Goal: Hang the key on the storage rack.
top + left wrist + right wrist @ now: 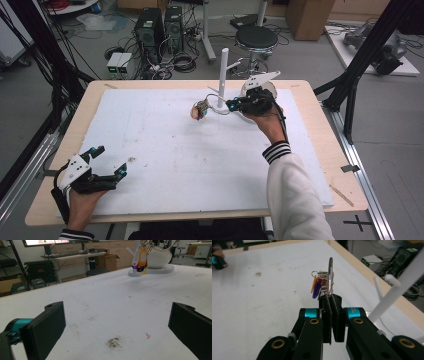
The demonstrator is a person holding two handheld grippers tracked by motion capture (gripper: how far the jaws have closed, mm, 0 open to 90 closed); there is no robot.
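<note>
White foam board covers the wooden surface (60,150), marked with a few dark smudges, and beyond its far edge computer towers (159,27), a black stool (256,37) and tangled cables sit on the grey floor. At the far side of the board, the right hand-held gripper (231,105) has its jaws pressed together on a metal ring; in the right gripper view the ring (330,275) rises upright from between the black pads, pinched at its lower part. A bunch of keys and coloured tags (318,285) hangs on that ring, just ahead of the jaw tips and clear of the board. From the high view the bunch (200,110) sits just beyond the gripper's tip, on the side away from the person's hand. A white stand (223,75) with a thin side peg stands upright close beside this gripper, its base on the board; in the right gripper view its post (397,292) slants past, apart from the ring. At the near left corner, well away from the keys, the left hand-held gripper (107,161) rests low over the board with its jaws spread wide and nothing between them, a dark smudge (113,342) on the board lying ahead between the two pads.
</note>
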